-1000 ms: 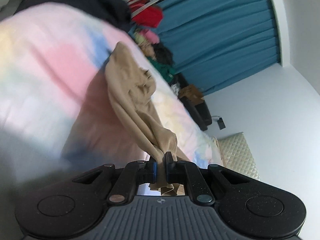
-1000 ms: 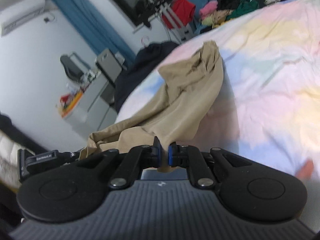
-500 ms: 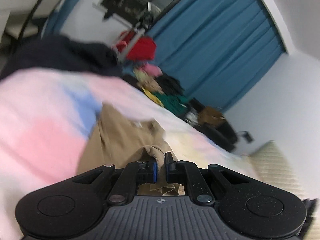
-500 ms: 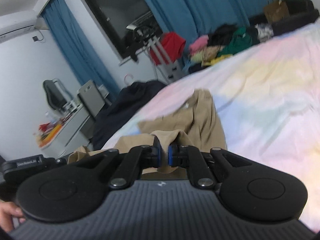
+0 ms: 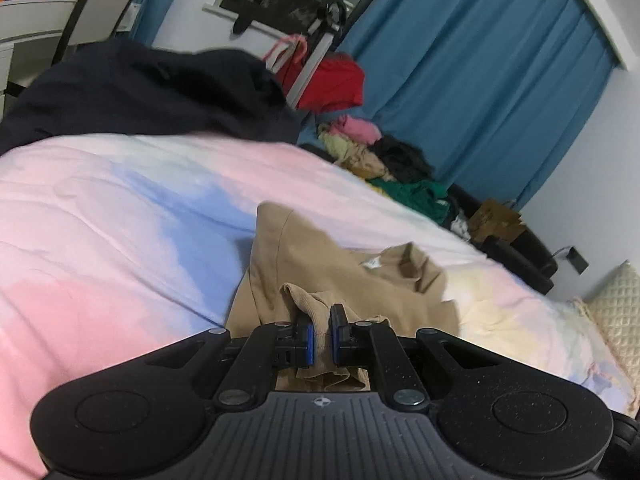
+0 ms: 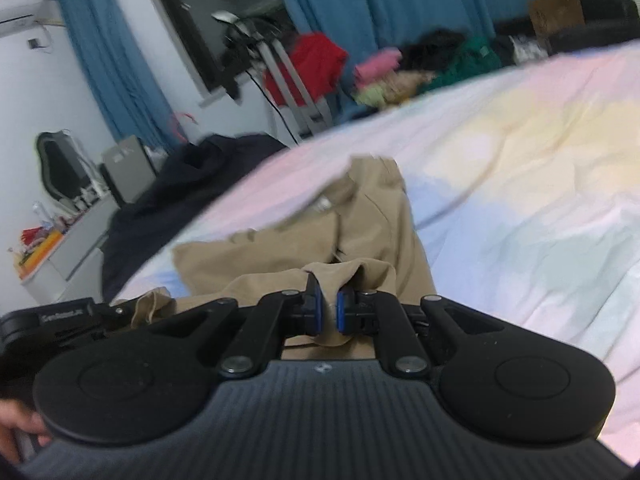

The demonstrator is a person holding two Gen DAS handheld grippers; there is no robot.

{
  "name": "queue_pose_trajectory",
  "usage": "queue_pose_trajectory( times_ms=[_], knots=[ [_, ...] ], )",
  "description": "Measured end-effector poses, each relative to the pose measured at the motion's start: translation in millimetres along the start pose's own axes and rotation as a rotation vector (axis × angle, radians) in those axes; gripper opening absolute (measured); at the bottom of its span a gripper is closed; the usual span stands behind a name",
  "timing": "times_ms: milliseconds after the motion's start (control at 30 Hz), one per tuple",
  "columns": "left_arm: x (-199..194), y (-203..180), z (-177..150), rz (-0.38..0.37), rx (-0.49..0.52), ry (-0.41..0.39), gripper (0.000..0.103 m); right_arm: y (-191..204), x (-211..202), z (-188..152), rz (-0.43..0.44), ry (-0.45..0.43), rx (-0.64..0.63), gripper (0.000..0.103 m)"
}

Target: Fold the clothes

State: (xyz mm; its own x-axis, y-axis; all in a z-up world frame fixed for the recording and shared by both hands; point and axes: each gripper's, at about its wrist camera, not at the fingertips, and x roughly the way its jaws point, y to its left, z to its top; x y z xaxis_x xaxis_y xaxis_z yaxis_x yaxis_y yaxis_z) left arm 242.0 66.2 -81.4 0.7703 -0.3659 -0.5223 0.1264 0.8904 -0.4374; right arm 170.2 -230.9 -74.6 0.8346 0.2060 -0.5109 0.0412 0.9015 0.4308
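Nearest, the left tongs (image 5: 321, 334) are pinched tight on a bunched edge of the tan garment (image 5: 320, 268), and the right tongs (image 6: 328, 312) are closed just as hard on another bunched edge of the same tan garment (image 6: 360, 216). The rest of it lies spread on the bed (image 5: 100, 240), collar end farthest away, over the pastel quilt. The step in hand looks like bringing the near hem over toward the collar; to do it well, keep both grips level with each other, hold the cloth taut between them so the edge lands straight, and let go only once it rests flat. Beyond the garment the quilt is bare. Farther off, a dark garment (image 5: 160, 92) is heaped at the bed's far edge, clear of the fold. Behind that stand a clothes pile (image 5: 384, 164), a red garment on a rack (image 5: 332, 84) and blue curtains (image 5: 480, 80)
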Motion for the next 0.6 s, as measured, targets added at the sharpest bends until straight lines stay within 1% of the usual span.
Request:
queue_pose_trajectory(
  times_ms=[67, 133, 200, 300, 400, 433, 467, 500, 533, 567, 600],
  knots=[
    [22.6, 3.9, -5.1, 0.018, 0.038, 0.032, 0.009, -7.5, 18.6, -0.7, -0.022, 0.046, 0.003, 0.011],
    [38.7, 9.5, -12.3, 0.033, 0.055, 0.068, 0.009, -15.6, 34.2, -4.5, -0.042, 0.091, 0.015, 0.011],
    [51.5, 11.4, -18.8, 0.046, 0.089, 0.079, 0.009, -24.5, 46.2, -9.7, -0.051, 0.122, 0.035, 0.011],
    [55.9, 7.0, -22.0, 0.06, 0.126, 0.074, 0.01, -26.5, 51.1, -14.9, -0.058, 0.129, 0.031, 0.012],
    [48.7, 0.9, -21.8, 0.06, 0.155, 0.066, 0.014, -19.6, 45.7, -14.0, -0.071, 0.12, -0.004, 0.012],
    [46.5, -0.2, -21.8, 0.049, 0.157, 0.071, 0.025, -16.8, 42.7, -13.1, -0.08, 0.115, -0.019, 0.012],
    [42.4, -2.5, -21.4, 0.039, 0.166, 0.073, 0.043, -13.2, 39.5, -12.5, -0.093, 0.108, -0.037, 0.015],
    [37.4, -6.1, -21.1, 0.039, 0.182, 0.063, 0.052, -9.8, 35.9, -12.2, -0.106, 0.101, -0.051, 0.024],
    [32.1, -10.2, -21.8, 0.049, 0.204, 0.045, 0.064, -5.7, 30.5, -12.1, -0.118, 0.089, -0.064, 0.033],
    [25.8, -15.2, -22.3, 0.062, 0.228, 0.03, 0.071, -0.4, 23.1, -11.9, -0.126, 0.067, -0.083, 0.059],
    [18.8, -19.7, -22.8, 0.068, 0.249, 0.018, 0.075, 4.4, 15.7, -11.3, -0.13, 0.043, -0.103, 0.086]
  ],
)
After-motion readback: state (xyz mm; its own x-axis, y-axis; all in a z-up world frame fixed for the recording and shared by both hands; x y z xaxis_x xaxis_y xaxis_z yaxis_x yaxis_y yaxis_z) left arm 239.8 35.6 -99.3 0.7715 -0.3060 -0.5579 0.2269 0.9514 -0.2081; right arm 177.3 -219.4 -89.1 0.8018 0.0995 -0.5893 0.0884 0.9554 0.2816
